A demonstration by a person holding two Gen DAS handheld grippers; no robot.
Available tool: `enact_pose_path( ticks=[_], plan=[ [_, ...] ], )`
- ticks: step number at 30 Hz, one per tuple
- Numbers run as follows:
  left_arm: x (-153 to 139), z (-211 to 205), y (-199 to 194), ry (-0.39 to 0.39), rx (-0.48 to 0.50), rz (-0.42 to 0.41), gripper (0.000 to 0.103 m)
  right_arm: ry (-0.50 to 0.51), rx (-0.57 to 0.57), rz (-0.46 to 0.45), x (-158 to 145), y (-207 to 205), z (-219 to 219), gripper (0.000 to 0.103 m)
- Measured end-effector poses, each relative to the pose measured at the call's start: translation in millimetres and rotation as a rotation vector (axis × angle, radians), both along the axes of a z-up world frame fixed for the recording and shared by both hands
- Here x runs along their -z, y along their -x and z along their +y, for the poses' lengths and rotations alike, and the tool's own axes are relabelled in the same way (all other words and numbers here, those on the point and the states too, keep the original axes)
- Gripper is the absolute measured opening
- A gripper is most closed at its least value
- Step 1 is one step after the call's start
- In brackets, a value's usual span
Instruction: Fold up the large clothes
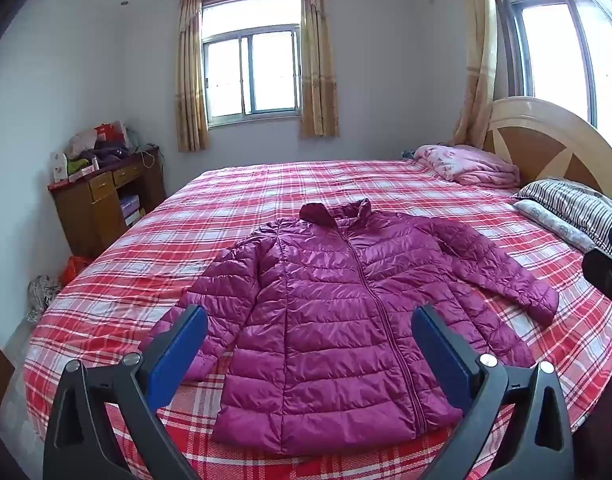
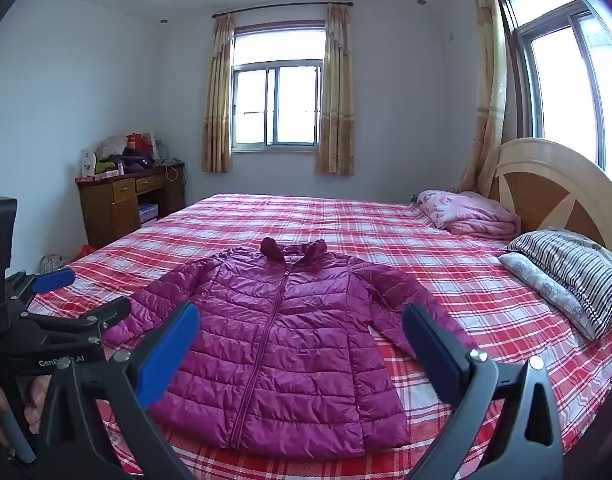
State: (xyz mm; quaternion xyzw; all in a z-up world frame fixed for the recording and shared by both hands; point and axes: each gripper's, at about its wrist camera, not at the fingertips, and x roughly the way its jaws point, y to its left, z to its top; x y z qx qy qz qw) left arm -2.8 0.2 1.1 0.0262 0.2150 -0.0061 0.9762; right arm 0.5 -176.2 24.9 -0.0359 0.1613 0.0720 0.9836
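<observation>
A magenta quilted puffer jacket point(image 1: 337, 312) lies flat, zipped, front side up on the red plaid bed point(image 1: 266, 184), collar away from me, both sleeves spread out. My left gripper point(image 1: 309, 320) hangs open above the jacket's hem, nothing between its blue pads. In the right wrist view the same jacket point(image 2: 282, 344) lies ahead, and my right gripper point(image 2: 302, 320) stands open over its lower half, touching nothing. The left gripper point(image 2: 86, 300) also shows at the left edge of that view, held by a hand point(image 2: 34, 396).
A folded pink blanket point(image 1: 465, 164) and striped pillows point(image 1: 573, 208) lie by the wooden headboard point(image 1: 545, 140) on the right. A cluttered wooden desk point(image 1: 106, 192) stands at the far left wall. Bags point(image 1: 58, 280) sit on the floor beside the bed.
</observation>
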Motion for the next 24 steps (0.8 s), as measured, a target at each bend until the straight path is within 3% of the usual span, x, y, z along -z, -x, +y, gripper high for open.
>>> enact_pose_path(
  ticks=[4, 24],
  plan=[
    [3, -2, -4, 0.004, -0.018, 0.030, 0.102, -0.007, 0.002, -0.008, 0, 0, 0, 0.103],
    [-1, 10, -8, 0.001, -0.048, -0.003, 0.102, -0.016, 0.011, 0.030, 9, -5, -6, 0.103]
  ],
)
